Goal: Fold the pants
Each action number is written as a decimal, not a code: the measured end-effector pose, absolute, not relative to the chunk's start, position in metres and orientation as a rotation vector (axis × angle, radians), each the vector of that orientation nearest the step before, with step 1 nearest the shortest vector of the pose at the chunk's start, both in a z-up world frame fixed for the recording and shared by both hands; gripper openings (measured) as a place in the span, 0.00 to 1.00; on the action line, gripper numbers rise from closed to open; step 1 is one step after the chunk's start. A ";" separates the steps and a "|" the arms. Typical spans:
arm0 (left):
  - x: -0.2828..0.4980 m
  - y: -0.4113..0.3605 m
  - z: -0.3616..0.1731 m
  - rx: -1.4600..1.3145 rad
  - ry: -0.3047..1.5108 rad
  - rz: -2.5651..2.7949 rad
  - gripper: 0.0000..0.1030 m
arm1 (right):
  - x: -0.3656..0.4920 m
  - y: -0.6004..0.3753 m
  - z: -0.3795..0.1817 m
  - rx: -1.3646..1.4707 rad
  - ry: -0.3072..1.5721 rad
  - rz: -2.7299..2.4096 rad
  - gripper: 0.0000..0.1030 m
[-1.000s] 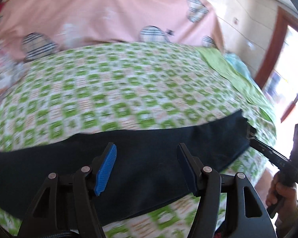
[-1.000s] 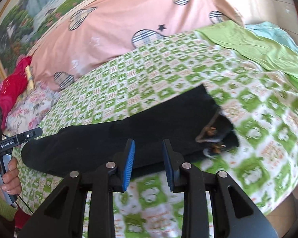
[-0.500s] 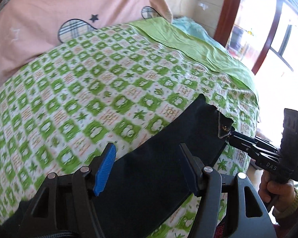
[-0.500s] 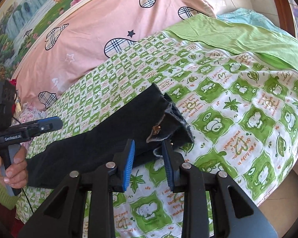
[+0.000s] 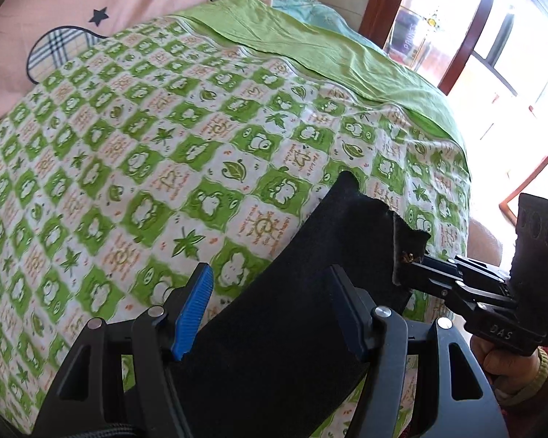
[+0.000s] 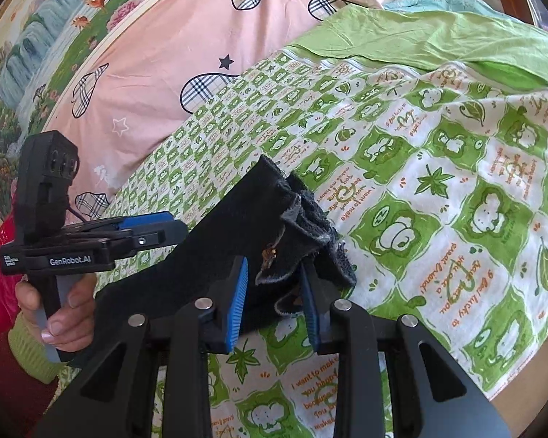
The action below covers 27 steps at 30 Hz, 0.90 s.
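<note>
**Waist end lifted, ready to fold**

At lower centre of both views, the black pants (image 5: 296,314) hang lifted above the checked bedspread (image 5: 135,168). The right gripper (image 6: 272,294) pinches the bunched waist; the left gripper (image 5: 270,310) straddles the leg, fingers spread, apparently gripping nothing. Best to carry the waist level, keeping edges aligned. Open bedspread fills the upper frame; the bed edge (image 5: 465,182) lies right.

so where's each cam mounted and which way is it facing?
Left wrist: on left gripper, looks along the black pants across the bed toward the window; right gripper and hand show.
Right wrist: on right gripper, faces the waistband, pink quilt behind; left gripper and hand show.
Shared: pants, bed.
</note>
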<state>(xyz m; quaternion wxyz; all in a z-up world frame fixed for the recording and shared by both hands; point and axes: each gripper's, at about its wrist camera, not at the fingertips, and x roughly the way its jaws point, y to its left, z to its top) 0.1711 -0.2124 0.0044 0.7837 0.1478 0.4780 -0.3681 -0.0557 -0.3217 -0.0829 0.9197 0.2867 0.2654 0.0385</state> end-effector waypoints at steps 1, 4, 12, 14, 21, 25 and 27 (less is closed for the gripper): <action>0.172 -0.216 0.003 0.323 1.036 -0.804 0.63 | -0.055 -0.322 -0.083 0.579 0.547 0.075 0.11; 0.173 -0.230 0.000 0.350 1.045 -0.827 0.63 | -0.060 -0.323 -0.083 0.569 0.534 0.080 0.08; 0.172 -0.265 -0.014 0.438 1.086 -0.899 0.63 | -0.081 -0.331 -0.081 0.564 0.521 0.078 0.07; 0.172 -0.272 -0.021 0.462 1.105 -0.912 0.62 | -0.082 -0.335 -0.085 0.583 0.532 0.076 0.07; 0.177 -0.280 -0.029 0.441 1.132 -0.937 0.48 | -0.086 -0.343 -0.089 0.626 0.536 0.049 0.39; 0.177 -0.284 -0.027 0.458 1.132 -0.951 0.46 | -0.087 -0.344 -0.091 0.648 0.542 0.072 0.41; 0.176 -0.286 -0.027 0.480 1.127 -0.959 0.46 | -0.085 -0.341 -0.093 0.655 0.550 0.090 0.41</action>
